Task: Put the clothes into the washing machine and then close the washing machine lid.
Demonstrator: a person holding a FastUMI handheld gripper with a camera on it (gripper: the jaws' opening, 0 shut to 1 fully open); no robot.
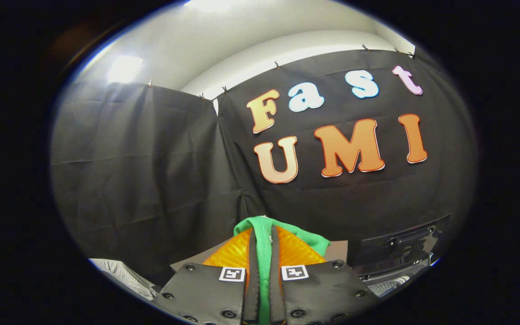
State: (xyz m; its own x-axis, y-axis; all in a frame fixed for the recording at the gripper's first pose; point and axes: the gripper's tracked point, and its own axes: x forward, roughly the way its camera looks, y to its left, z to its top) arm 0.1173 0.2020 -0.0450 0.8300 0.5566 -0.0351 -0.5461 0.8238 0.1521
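Since the gripper [263, 253] has both orange fingers [235, 253] clamped on a bunched fold of the green garment [264, 234], it looks soft, light, and liable to droop.

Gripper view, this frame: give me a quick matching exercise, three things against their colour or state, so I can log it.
Things:
1. Garment
2. Finger pads
3. Washing machine lid

Descriptions:
A. Orange, ridged, pressing in from both sides
B. Dark and glossy, raised open off to the side beyond the fingers
C. Green, pinched and bunched up above the fingertips

Pairs: 1-C, 2-A, 3-B. The gripper is shut on the garment, held up in front of the booth's black cloth.
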